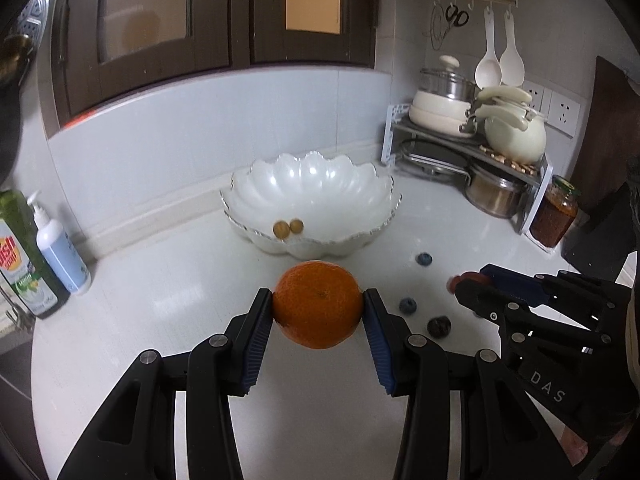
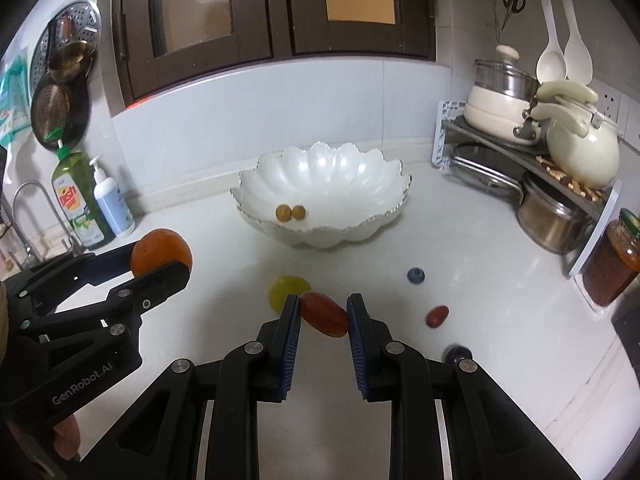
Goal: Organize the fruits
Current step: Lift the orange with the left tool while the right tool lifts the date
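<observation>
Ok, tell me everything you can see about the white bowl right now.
The white bowl is wide and shallow with a glossy, pearly finish, fluted sides and a scalloped rim that looks edged in silver; it looks ceramic or glass. It sits upright on the white countertop near the tiled back wall. Two small round yellow-brown fruits lie side by side inside, near its front; it holds nothing else. Neither gripper touches it.

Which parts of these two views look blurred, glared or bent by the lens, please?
Left wrist view: the right gripper tip is smeared, the orange sharp, the wall tiles bowed. Right wrist view: glare streaks the white bowl, the counter is washed pale, and the corners go black.
</observation>
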Tool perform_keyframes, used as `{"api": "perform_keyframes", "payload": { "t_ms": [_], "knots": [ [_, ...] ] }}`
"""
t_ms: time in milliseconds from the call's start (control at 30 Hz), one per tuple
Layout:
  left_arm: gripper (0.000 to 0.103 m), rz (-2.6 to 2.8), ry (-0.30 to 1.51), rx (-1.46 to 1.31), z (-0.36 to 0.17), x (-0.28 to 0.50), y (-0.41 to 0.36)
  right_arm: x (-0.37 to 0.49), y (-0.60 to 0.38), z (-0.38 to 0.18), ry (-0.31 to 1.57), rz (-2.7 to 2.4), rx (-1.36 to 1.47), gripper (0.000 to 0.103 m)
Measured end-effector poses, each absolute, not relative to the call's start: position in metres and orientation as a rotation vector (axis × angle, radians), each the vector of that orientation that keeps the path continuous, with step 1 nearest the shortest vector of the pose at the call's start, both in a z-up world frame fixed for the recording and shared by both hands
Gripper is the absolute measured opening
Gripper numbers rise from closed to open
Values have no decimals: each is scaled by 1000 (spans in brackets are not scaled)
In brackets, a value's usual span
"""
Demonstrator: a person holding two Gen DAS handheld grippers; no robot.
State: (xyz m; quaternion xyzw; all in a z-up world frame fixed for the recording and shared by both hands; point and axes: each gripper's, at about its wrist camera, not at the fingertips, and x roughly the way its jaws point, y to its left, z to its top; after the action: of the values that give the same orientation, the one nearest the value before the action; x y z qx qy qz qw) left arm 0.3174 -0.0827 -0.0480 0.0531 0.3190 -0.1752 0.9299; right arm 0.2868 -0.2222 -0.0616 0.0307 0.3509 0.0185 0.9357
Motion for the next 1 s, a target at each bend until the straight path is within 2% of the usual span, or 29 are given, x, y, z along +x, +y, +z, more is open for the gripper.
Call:
{"api": "perform_keyframes", "payload": {
  "t_ms": [1000],
  "knots": [
    [45, -300, 598, 73, -15, 353, -92, 325, -239, -24, 614, 20, 89, 25]
  ]
}}
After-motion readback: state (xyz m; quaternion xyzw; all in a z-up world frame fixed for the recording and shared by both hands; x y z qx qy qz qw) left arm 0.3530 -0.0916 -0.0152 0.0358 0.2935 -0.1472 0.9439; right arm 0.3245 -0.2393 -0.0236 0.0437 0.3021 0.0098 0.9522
